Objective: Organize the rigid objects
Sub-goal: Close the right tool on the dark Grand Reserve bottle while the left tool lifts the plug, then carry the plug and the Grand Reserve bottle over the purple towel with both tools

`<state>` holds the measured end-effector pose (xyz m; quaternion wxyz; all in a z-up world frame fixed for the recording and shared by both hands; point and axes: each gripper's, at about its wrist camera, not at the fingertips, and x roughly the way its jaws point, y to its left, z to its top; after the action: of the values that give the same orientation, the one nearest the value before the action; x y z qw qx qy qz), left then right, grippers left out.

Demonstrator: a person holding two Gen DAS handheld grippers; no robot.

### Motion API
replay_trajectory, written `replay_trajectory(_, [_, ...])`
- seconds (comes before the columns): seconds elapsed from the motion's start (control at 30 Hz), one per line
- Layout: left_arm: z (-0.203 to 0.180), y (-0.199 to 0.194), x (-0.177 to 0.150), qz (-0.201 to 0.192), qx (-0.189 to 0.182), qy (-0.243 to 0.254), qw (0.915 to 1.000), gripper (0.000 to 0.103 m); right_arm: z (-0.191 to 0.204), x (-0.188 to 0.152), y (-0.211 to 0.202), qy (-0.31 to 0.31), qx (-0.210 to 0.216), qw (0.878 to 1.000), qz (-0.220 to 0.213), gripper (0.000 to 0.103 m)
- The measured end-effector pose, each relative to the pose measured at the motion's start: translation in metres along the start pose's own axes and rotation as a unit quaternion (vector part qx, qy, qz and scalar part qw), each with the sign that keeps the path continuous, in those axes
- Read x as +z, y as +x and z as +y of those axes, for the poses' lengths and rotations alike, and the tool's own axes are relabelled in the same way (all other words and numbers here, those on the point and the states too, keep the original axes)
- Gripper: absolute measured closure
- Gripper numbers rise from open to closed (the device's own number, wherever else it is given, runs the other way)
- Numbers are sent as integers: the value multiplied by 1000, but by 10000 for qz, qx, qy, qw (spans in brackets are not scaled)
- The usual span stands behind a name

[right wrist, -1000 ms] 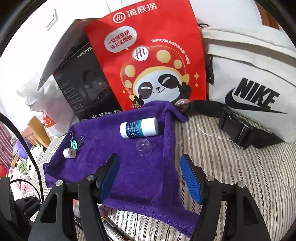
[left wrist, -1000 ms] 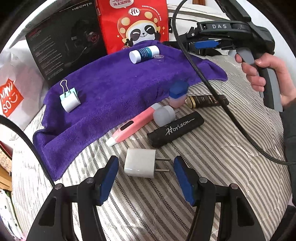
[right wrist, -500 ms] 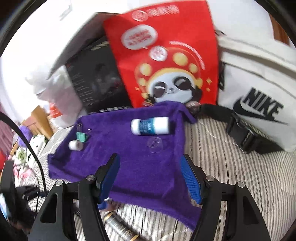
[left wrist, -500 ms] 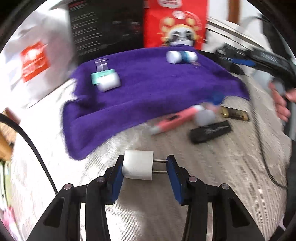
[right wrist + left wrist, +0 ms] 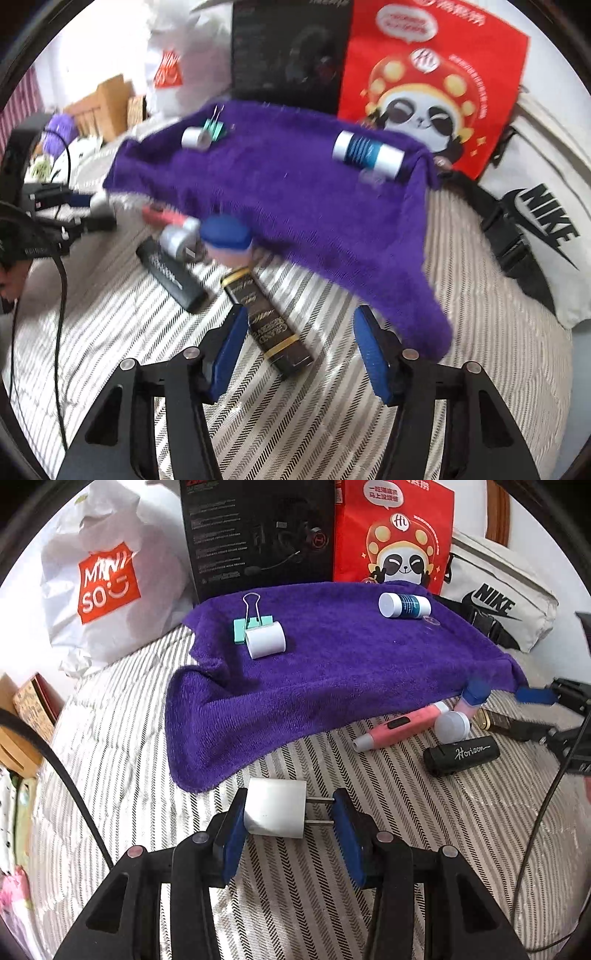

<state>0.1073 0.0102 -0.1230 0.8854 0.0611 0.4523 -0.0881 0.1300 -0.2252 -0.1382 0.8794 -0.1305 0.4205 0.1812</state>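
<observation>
Left wrist view: the left tool [image 5: 288, 814] is clenched on the white charger [image 5: 275, 812], lifted over the striped bed [image 5: 406, 849]. 3 items already lie on the purple towel [image 5: 332, 672]: binder clip [image 5: 251, 622], white roll [image 5: 265, 639], blue bottle [image 5: 404, 605]. A pink pen [image 5: 400, 728] and black tube [image 5: 461, 755] wait beside it.

Right wrist view: the right tool [image 5: 297, 345], jaws just closing, stands released around the gold-black bar [image 5: 271, 319]; towel edge just beside.

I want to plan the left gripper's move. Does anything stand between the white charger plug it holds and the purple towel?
Nothing visible does. The left gripper is shut on the white charger plug, and only bare striped bedding lies between it and the near edge of the purple towel.
</observation>
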Motion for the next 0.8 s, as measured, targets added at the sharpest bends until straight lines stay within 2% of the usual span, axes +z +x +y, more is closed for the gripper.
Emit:
replay_trajectory(0.13, [5, 0, -1, -4, -132, -33, 9999, 60, 11, -2, 13, -345, 60, 9993, 92, 46])
replay_trajectory(0.23, [5, 0, -2, -9, -141, -5, 9999, 60, 11, -4, 13, -348, 325, 9989, -14, 66])
replay_trajectory(0.27, [5, 0, -2, -17, -149, -5, 9999, 60, 9, -4, 12, -233, 395, 9989, 19, 68])
replay_trajectory(0.4, [5, 0, -3, -54, -166, -23, 9998, 60, 5, -5, 7, 279, 221, 9990, 277, 73])
replay_trajectory(0.53, [5, -1, -4, -69, -163, -35, 9998, 60, 18, -7, 2, 296, 330, 9973, 586, 75])
replay_trajectory(0.8, [5, -2, -4, -78, -164, -53, 9998, 60, 20, -4, 6, 284, 246, 9977, 565, 80])
